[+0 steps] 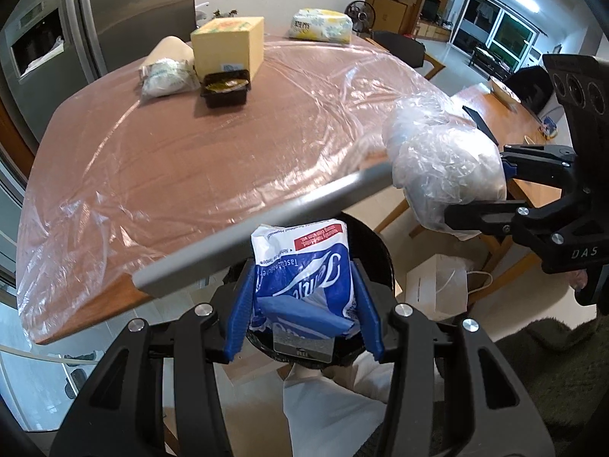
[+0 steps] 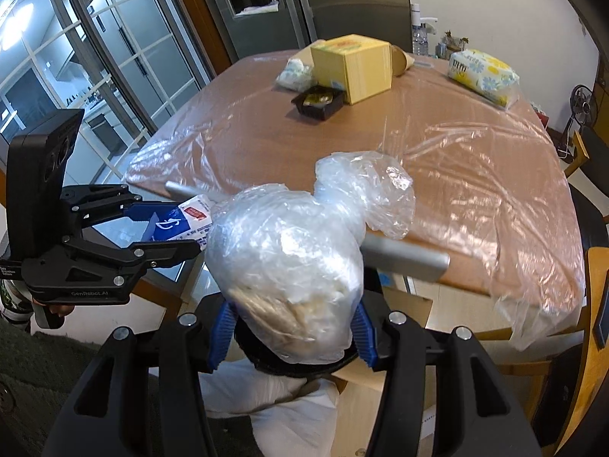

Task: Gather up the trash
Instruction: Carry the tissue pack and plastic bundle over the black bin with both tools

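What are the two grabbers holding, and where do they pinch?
Left gripper pinches the blue tissue packet by its lower end. Right gripper clamps the clear plastic bag across its bulging bottom.

Steel fridge (image 2: 342, 0) behind table (image 1: 228, 152); floor fan (image 2: 580, 103), white paper bag (image 1: 437, 289) on floor.

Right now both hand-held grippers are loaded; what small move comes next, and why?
Probably lower the left hand-held gripper a little and open it: its blue tissue packet already hangs over the black bin. The right hand-held gripper, clamped on the clear plastic bag, could follow.
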